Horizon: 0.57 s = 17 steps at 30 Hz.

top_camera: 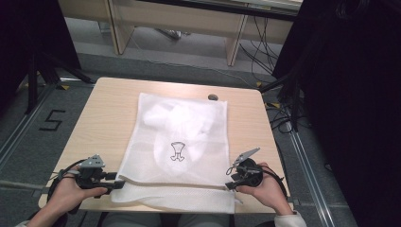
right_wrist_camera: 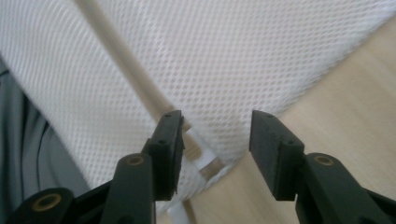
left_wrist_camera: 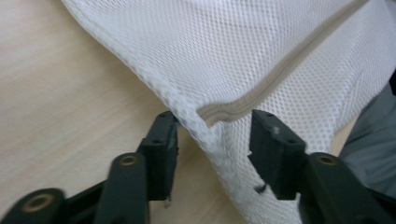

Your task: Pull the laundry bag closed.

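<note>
A white mesh bag (top_camera: 179, 142) lies flat on the wooden table (top_camera: 104, 118), with white cloth inside and a small black emblem (top_camera: 178, 151) on it. Its near edge hangs over the table's front. My left gripper (top_camera: 118, 182) sits at the bag's near left corner. In the left gripper view its jaws stand open (left_wrist_camera: 212, 135), with the mesh edge (left_wrist_camera: 205, 130) and the end of the grey zipper (left_wrist_camera: 280, 70) between them, unpressed. My right gripper (top_camera: 230, 178) is at the near right corner, open (right_wrist_camera: 215, 135) over the mesh corner (right_wrist_camera: 210, 116) and zipper (right_wrist_camera: 126, 56).
A small dark round object (top_camera: 213, 97) lies at the table's far edge. Bare wood runs along both sides of the bag. On the floor to the left there is a painted 5 (top_camera: 52, 120). Cables (top_camera: 283, 113) trail on the right, and desks stand beyond.
</note>
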### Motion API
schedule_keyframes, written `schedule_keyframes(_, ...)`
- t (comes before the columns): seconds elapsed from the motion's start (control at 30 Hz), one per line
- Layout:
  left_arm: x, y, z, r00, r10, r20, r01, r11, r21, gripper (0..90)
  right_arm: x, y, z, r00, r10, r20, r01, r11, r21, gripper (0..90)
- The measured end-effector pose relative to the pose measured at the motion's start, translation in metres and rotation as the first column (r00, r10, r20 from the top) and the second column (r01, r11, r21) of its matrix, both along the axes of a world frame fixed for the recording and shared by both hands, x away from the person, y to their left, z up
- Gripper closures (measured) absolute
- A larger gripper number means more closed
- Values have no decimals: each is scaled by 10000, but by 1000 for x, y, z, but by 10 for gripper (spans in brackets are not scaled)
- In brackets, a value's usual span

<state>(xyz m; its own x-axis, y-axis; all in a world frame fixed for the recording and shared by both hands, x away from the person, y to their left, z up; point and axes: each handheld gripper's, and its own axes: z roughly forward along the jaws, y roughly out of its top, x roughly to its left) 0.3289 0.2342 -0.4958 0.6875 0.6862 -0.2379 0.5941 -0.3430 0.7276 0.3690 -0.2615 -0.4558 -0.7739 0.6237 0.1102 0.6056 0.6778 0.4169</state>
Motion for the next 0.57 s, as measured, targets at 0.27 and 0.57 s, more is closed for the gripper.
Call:
schedule_keyframes(0.27,1,4,2,9947,578,847,-561,9982,-219,405,5,-4,1,9749,-2171,505,2138,9749,623,481)
schedule_keyframes(0.57,2,3,4,9949,167,998,-165,9999,-28,403,6,-8,-2,9537,-2917,737,2838,9535,1010,463)
